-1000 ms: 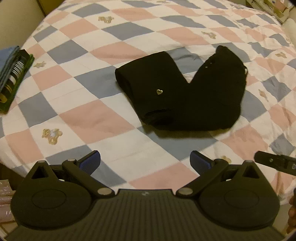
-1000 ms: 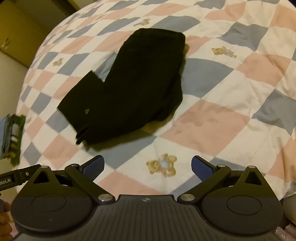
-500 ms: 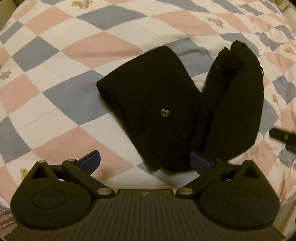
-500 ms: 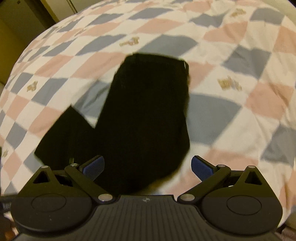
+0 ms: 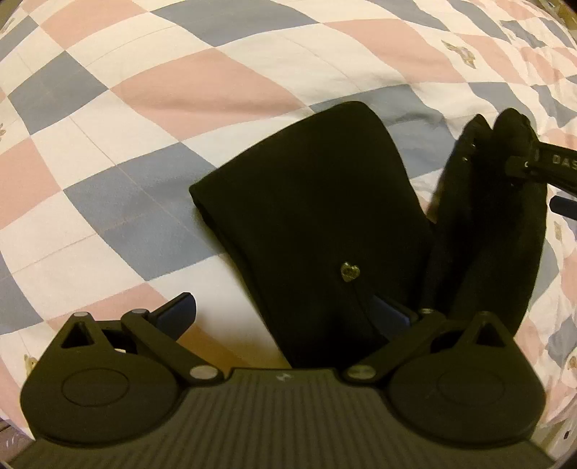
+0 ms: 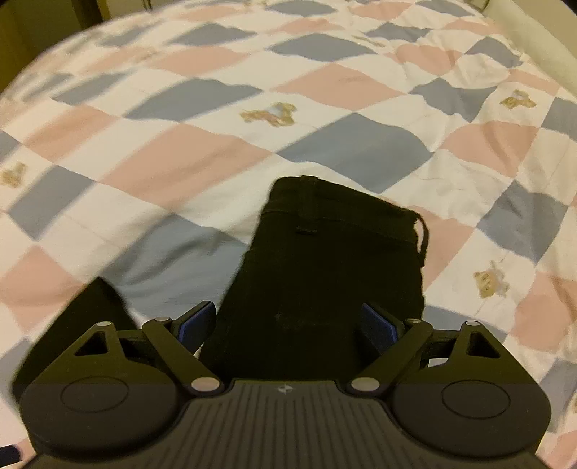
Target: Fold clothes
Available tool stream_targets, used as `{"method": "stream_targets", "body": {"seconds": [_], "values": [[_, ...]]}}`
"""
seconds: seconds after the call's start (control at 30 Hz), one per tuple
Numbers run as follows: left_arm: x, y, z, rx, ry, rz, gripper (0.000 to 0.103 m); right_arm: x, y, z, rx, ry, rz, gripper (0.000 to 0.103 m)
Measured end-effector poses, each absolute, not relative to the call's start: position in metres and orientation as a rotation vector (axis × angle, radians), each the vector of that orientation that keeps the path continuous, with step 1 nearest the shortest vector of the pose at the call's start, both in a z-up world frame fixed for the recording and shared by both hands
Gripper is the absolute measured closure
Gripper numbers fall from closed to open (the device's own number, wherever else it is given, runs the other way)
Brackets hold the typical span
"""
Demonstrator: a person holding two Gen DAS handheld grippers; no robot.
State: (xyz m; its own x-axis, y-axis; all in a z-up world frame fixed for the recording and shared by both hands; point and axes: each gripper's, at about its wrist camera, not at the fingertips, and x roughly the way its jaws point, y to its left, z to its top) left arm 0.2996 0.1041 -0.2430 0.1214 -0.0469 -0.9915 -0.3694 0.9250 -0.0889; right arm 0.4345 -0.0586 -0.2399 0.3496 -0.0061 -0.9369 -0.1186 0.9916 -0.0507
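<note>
A pair of black trousers [image 5: 306, 202] lies folded in a V on the checked quilt [image 5: 187, 83]. The left limb carries a small gold heart charm [image 5: 350, 271]. My left gripper [image 5: 285, 314] is open and low over that limb's near end, its right finger over the cloth. In the right wrist view the waistband half of the trousers [image 6: 331, 252] runs between the fingers of my open right gripper [image 6: 288, 323]. Part of the right gripper [image 5: 548, 166] shows at the trousers' right limb in the left wrist view.
The quilt [image 6: 180, 158] of pink, grey-blue and white squares with small bear prints spreads on all sides of the trousers. A pale bed edge or wall [image 6: 533, 32] shows at the far right in the right wrist view.
Both grippers have come in close and low to the trousers, one at each limb of the V. Their jaws stay wide. The folded stack at the left has left the view.
</note>
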Motion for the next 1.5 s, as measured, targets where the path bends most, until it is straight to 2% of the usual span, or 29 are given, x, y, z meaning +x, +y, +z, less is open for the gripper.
{"method": "stream_targets", "body": {"seconds": [0.07, 0.17, 0.23, 0.3, 0.57, 1.07, 1.1, 1.17, 1.2, 1.23, 1.27, 1.33, 1.5], "values": [[0.301, 0.105, -0.246, -0.356, 1.445, 0.250, 0.001, 0.439, -0.059, -0.250, -0.142, 1.243, 0.068, 0.016], [0.303, 0.107, -0.252, -0.375, 1.463, 0.265, 0.001, 0.437, -0.073, -0.262, -0.130, 1.303, 0.069, 0.040], [0.304, 0.106, -0.254, -0.375, 1.473, 0.269, 0.001, 0.426, -0.095, -0.263, -0.059, 1.323, 0.051, 0.062], [0.302, 0.106, -0.255, -0.389, 1.482, 0.265, 0.001, 0.414, -0.119, -0.262, 0.011, 1.338, 0.027, 0.068], [0.287, 0.103, -0.263, -0.486, 1.517, 0.271, 0.005, 0.354, -0.198, -0.254, 0.173, 1.376, -0.042, 0.069], [0.279, 0.076, -0.290, -0.480, 1.553, 0.310, 0.005, 0.324, -0.219, -0.268, 0.197, 1.387, -0.047, 0.068], [0.280, 0.075, -0.292, -0.492, 1.552, 0.304, 0.008, 0.321, -0.220, -0.269, 0.198, 1.390, -0.050, 0.068], [0.281, 0.073, -0.297, -0.531, 1.547, 0.275, 0.035, 0.317, -0.224, -0.272, 0.197, 1.398, -0.058, 0.068], [0.281, 0.073, -0.298, -0.556, 1.547, 0.259, 0.052, 0.314, -0.226, -0.273, 0.196, 1.401, -0.063, 0.068], [0.282, 0.074, -0.296, -0.561, 1.542, 0.266, 0.062, 0.312, -0.229, -0.274, 0.196, 1.404, -0.070, 0.068], [0.282, 0.075, -0.292, -0.556, 1.532, 0.265, 0.066, 0.310, -0.232, -0.274, 0.200, 1.406, -0.078, 0.068], [0.283, 0.083, -0.278, -0.582, 1.484, 0.259, 0.094, 0.306, -0.239, -0.275, 0.212, 1.410, -0.094, 0.068], [0.295, 0.120, -0.224, -0.717, 1.299, 0.254, 0.095, 0.297, -0.256, -0.271, 0.271, 1.395, -0.119, 0.069]]}}
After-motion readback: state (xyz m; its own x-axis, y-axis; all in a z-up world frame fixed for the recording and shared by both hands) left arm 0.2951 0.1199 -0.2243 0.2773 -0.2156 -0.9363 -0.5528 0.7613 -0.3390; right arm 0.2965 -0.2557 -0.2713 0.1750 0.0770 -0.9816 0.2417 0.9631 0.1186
